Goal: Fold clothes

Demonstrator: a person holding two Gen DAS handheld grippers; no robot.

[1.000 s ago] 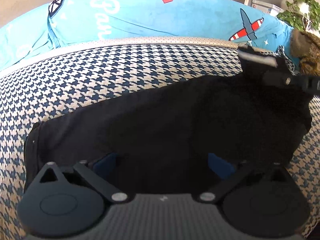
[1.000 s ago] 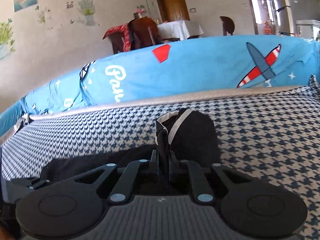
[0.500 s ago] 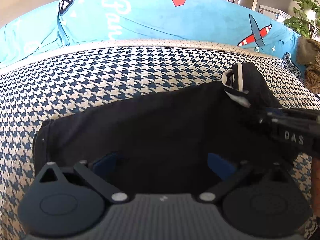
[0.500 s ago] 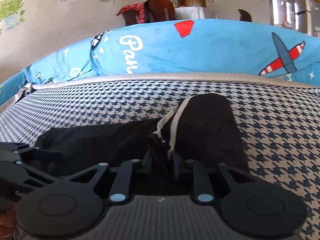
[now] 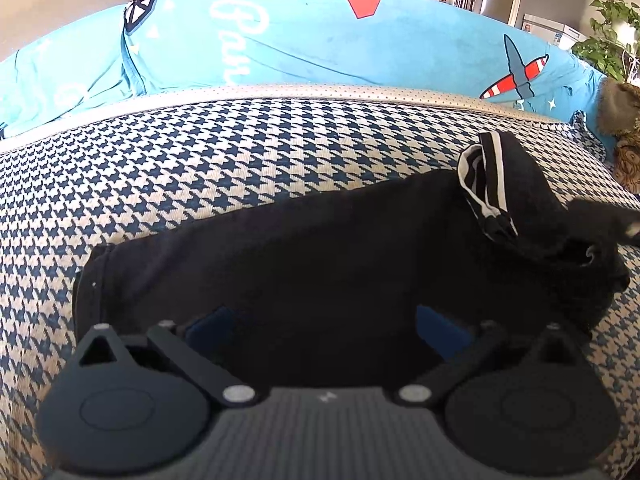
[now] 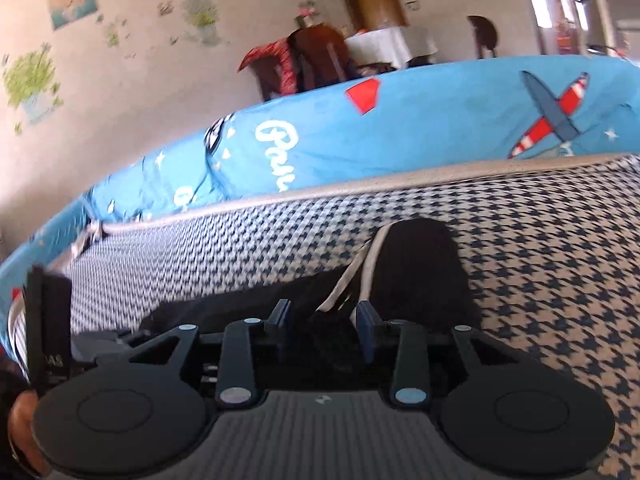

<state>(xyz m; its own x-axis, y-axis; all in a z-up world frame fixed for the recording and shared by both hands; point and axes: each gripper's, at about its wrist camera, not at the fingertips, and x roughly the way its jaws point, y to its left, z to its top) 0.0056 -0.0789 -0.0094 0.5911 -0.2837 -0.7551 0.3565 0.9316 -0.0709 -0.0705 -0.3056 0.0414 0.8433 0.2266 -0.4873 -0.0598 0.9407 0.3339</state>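
A black garment (image 5: 320, 248) lies stretched across the houndstooth cushion (image 5: 200, 160). Its right end, with white-striped trim (image 5: 486, 176), is folded back on top of it. My left gripper (image 5: 322, 320) is open low over the near edge of the cloth, its blue pads wide apart. The right gripper (image 6: 323, 316) is open too, jaws parted, with the striped trim (image 6: 360, 276) and the folded end of the garment (image 6: 420, 264) lying just beyond them. In the left wrist view the right gripper (image 5: 608, 220) is a dark blur at the right edge.
A blue cover with an aeroplane print (image 5: 300, 40) rises behind the cushion. A brown furry item (image 5: 624, 120) and a plant (image 5: 612, 48) sit at the far right. A hand (image 6: 24, 420) holds the left gripper (image 6: 48, 320). Chairs and a table (image 6: 320, 56) stand behind.
The right gripper carried the garment's striped end leftward over the cloth, then opened and let it go. It is now pulling back to the right. The left gripper stayed open in place.
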